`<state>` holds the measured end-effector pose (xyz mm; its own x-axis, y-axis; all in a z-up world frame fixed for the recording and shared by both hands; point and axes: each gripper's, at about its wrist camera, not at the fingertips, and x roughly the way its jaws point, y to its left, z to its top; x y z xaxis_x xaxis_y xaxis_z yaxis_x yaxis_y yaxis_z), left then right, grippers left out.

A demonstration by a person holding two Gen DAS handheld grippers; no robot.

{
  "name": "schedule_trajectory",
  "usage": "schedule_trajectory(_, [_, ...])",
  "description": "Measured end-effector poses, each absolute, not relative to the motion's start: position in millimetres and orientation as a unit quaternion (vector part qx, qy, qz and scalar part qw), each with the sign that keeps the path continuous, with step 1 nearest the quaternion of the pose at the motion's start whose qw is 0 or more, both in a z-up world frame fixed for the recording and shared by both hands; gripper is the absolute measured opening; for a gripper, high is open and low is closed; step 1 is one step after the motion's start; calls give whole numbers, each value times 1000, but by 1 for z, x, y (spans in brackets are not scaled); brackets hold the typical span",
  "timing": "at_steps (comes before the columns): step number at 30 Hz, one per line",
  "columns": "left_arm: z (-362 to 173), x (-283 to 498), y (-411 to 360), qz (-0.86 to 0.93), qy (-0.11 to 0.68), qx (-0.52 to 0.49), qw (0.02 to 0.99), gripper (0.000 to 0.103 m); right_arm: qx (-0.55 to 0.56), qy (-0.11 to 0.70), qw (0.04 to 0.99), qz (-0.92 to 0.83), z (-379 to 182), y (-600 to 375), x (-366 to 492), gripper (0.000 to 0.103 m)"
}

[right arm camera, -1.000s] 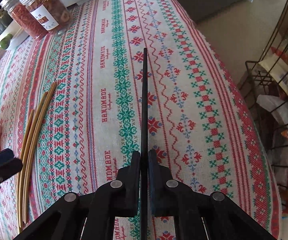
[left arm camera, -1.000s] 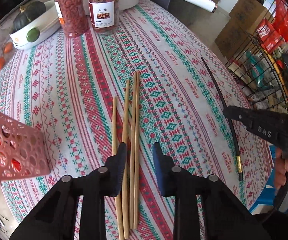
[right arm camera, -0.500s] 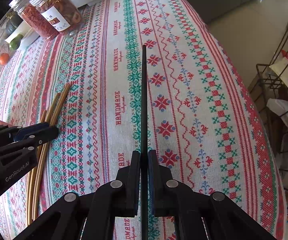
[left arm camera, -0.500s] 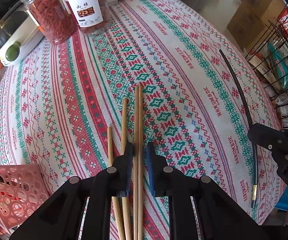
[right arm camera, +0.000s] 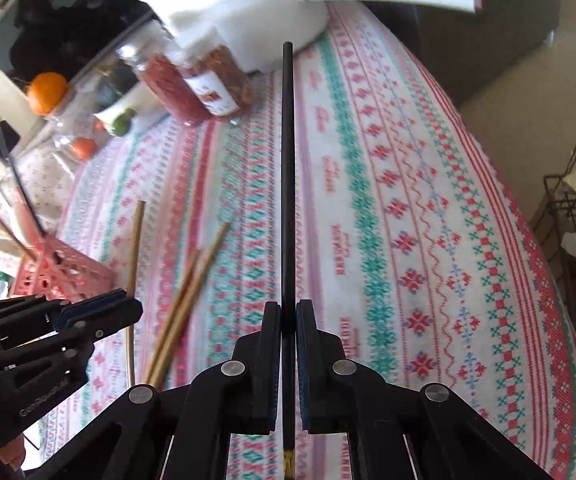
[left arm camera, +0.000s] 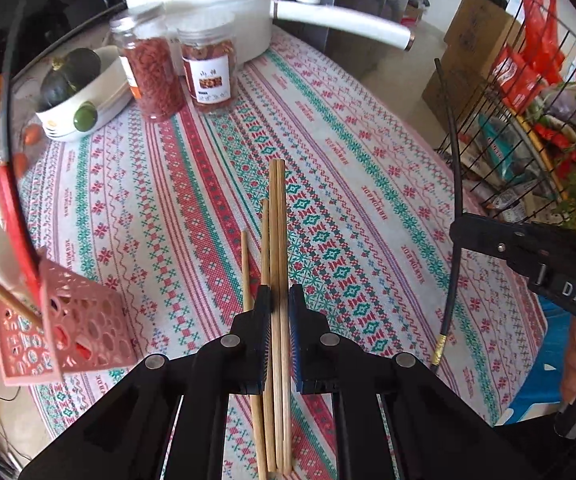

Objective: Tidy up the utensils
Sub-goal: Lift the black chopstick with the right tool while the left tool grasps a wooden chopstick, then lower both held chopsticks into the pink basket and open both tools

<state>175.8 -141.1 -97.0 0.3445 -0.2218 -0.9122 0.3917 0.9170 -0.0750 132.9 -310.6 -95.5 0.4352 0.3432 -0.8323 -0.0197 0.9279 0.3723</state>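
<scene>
Gripping two bamboo chopsticks [left arm camera: 277, 240] lengthwise in left gripper [left arm camera: 279, 320], fingers clamped, lower centre; pinching black chopstick [right arm camera: 288, 176] in right gripper [right arm camera: 288, 344], raised off worktop [left arm camera: 368, 184], probably for red basket [left arm camera: 83, 320] lower left.

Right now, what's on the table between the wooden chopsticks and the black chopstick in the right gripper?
In the left wrist view, only bare patterned tablecloth lies between the wooden chopsticks and the black chopstick held by the right gripper.
</scene>
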Motion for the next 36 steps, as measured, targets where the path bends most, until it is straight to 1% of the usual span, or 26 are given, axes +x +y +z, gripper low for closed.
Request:
schedule_trajectory(7, [-54, 130, -98, -196, 476, 46, 856, 9, 153, 474, 857, 128, -63, -283, 111, 5])
schedule_trajectory(13, [-26, 93, -65, -192, 397, 31, 897, 9, 118, 434, 880, 150, -33, -251, 105, 5])
schedule_trajectory(17, [-5, 87, -52, -190, 362, 23, 912, 9, 92, 412, 891, 166, -15, -227, 103, 5])
schedule_trajectory(28, [62, 68, 2, -151, 248, -17, 957, 9, 91, 368, 899, 218, 21, -181, 97, 5])
schedule_trajectory(32, [71, 69, 19, -120, 213, -28, 969, 9, 89, 367, 899, 224, 21, -173, 98, 5])
schedule_trajectory(36, [66, 79, 30, -83, 186, -22, 979, 9, 89, 371, 897, 224, 19, -168, 99, 5])
